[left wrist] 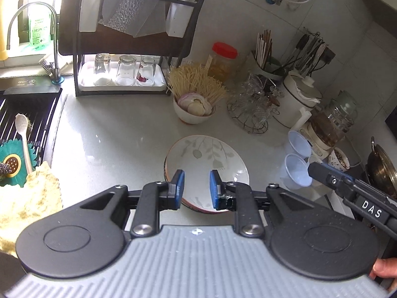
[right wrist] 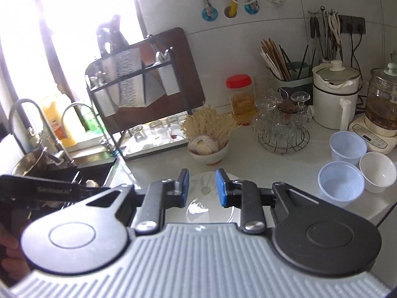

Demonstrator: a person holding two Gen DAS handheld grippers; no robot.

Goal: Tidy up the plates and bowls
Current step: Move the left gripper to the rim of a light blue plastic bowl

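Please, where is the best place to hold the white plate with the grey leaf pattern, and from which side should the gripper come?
Probably the thin rim of the leaf-pattern plate nearest the left gripper, approached from the camera's side. The plate sits on a bowl, so its edge overhangs and one finger can slip beneath. The jaws are narrow now and seem empty.

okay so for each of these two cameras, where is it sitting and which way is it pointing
Left wrist: rides the left gripper, looking down at the leaf-patterned plate on the counter; its blue pads, the right gripper and a fingertip show.
Right wrist: rides the right gripper, facing the counter's back wall; pads and the left gripper show.
Shared: plate, red-lidded jar, dish rack.
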